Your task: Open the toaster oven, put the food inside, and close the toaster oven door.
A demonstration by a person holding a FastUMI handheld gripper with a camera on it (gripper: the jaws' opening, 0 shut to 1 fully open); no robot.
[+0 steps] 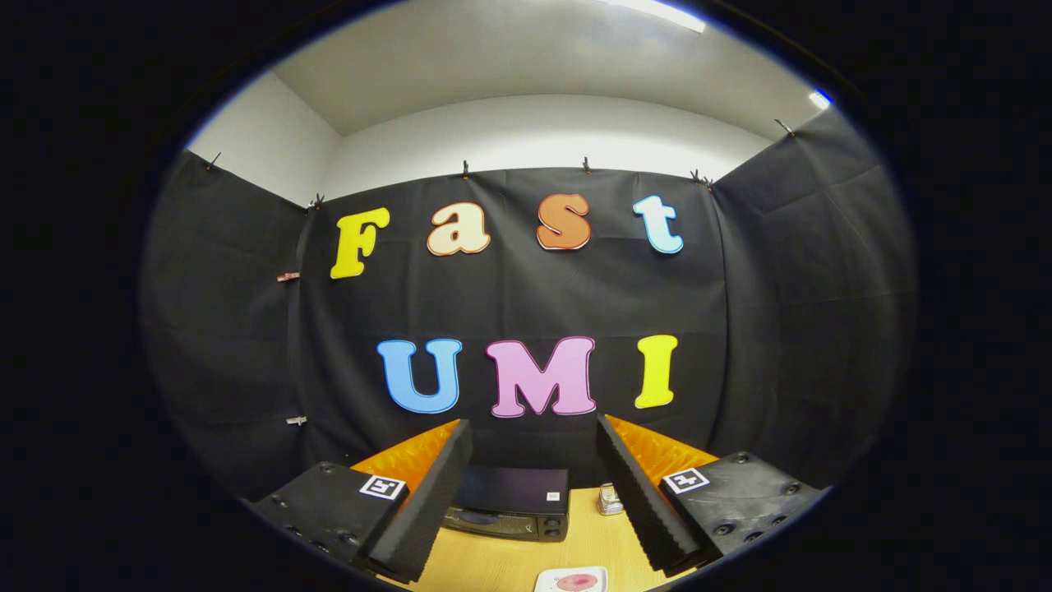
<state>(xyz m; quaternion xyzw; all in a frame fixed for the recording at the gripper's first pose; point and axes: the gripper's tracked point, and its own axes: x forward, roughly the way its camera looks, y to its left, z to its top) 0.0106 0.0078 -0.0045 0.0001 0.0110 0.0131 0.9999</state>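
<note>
tool held wide above the surface, one oven and one plate below

your tool (pixel 534 493) is released: its two black ridged fingers (pixel 427 501) stand well apart, with nothing between them but open air. they hang above the wooden surface (pixel 509 559) and touch none of the things on it.

count what lies below you. one toaster oven (pixel 509 501), black, sits on the surface against the booth's cloth wall, seen in the gap between the fingers and nearer the left one. its door looks closed, though the front is small and dark. one white plate (pixel 571 580) sits on the near part of the surface, closer to you than the oven, and carries one pinkish piece of food (pixel 577 581). one small pale object (pixel 609 499) stands just right of the oven, beside the right finger; you cannot tell what it is.
</note>
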